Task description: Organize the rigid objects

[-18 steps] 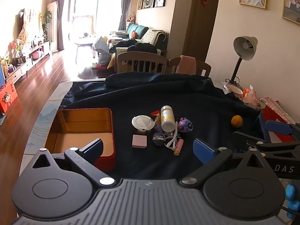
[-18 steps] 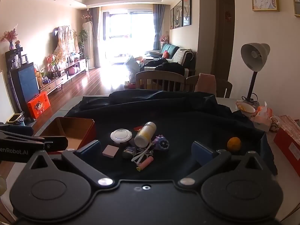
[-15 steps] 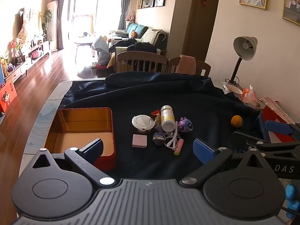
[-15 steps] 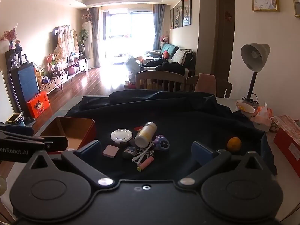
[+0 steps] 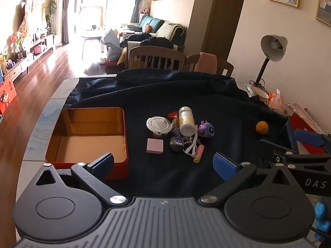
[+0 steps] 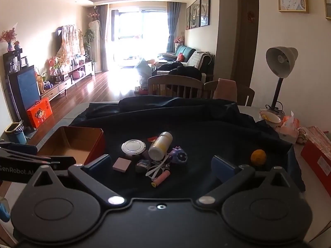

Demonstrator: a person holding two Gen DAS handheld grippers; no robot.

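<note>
Both grippers level above tabletop near edge, facing tin (image 5: 86,136): left gripper (image 5: 163,162) nearest it, right gripper (image 6: 160,165) right of it; jaws wide apart, empty

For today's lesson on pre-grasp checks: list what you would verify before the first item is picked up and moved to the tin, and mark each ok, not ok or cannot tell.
1. Left gripper open, holding nothing: ok.
2. Right gripper open, holding nothing: ok.
3. Red tin lidless, nothing inside: ok.
4. Pink block apart from the other items, easy to grasp: ok.
5. White cord free of the pink tube and bottle: not ok, it overlaps them.
6. Orange ball will not roll: cannot tell.
</note>
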